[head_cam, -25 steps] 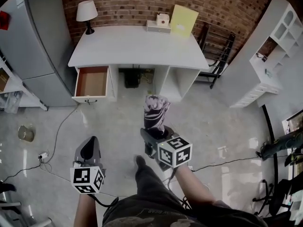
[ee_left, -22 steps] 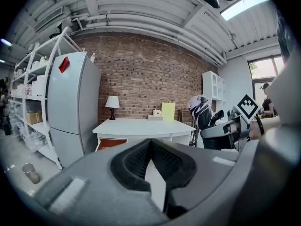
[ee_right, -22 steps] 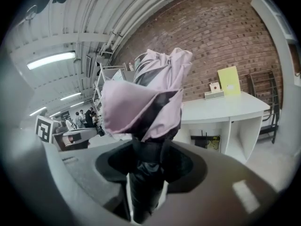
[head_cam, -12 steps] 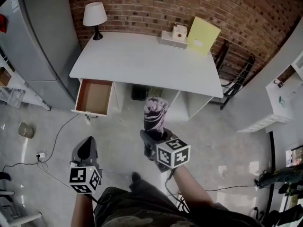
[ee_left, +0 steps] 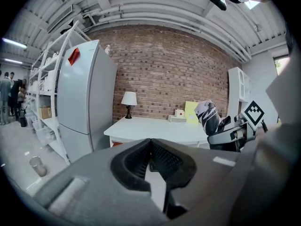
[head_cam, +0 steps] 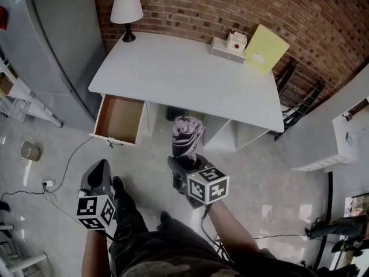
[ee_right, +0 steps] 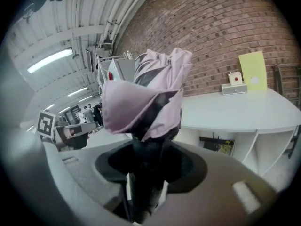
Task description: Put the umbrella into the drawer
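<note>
So the right tool (head_cam: 183, 167) was pinching the folded umbrella (head_cam: 187, 137) low on its stiff stem. It looked light, with a soft, floppy fabric top. The left tool (head_cam: 99, 167) was pressed together, empty.

Your white desk (head_cam: 184, 79) sits against the brick wall (head_cam: 190, 4): lamp (head_cam: 127, 11) back-left, small white box (head_cam: 229, 49) and yellow board (head_cam: 266, 49) back-right. Left drawer (head_cam: 119, 119) is open. On the floor (head_cam: 277, 178): one round can (head_cam: 30, 150).

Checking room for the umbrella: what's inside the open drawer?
The drawer shows only its bare brown bottom; nothing lies in the visible part. Its rear end runs under the desk top, so that strip is hidden.
</note>
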`<state>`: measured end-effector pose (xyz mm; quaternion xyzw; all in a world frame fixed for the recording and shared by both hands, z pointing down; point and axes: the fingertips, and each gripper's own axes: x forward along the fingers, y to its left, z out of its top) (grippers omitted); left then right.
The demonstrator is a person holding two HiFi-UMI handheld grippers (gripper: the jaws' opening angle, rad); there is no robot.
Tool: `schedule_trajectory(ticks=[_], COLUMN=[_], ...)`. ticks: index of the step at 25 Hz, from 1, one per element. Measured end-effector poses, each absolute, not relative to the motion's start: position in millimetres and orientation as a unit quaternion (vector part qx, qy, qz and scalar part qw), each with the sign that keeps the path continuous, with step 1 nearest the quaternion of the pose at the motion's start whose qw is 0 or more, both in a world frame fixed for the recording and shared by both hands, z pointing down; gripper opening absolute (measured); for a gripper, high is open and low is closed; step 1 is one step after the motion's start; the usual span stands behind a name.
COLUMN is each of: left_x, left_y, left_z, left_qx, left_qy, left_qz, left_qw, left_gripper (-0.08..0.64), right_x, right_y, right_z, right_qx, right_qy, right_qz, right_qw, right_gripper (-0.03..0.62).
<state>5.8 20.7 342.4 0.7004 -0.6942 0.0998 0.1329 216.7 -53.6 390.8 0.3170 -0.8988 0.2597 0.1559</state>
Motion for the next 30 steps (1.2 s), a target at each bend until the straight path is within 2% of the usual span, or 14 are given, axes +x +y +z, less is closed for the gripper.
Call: schedule_trajectory(ticks=[15, 22, 30], left_x=[-148.9, -226.7, -272.1], left_y=[-99.4, -133.3, -140.0], left_z=[396.7, 430.9, 483.0], left_qx=[0.747, 0.754, 0.746], left_qy=[-0.628, -0.604, -0.587], left_qz=[0.122, 0.136, 0.146], left_qw=[0.183, 0.219, 0.280], left_gripper=[0.010, 0.011, 0.011], right_x=[31.0, -55.5, -119.9], right_y=[-138.4, -167.5, -185.3], right_z=[452.5, 476.5, 525.9], right_qx=[0.336, 0.326, 0.283], right_qy=[-0.873, -0.867, -0.861], right_qz=[0.294, 0.274, 0.234], right_qw=[0.194, 0.259, 0.351], right_gripper=[0.192, 0.192, 0.192])
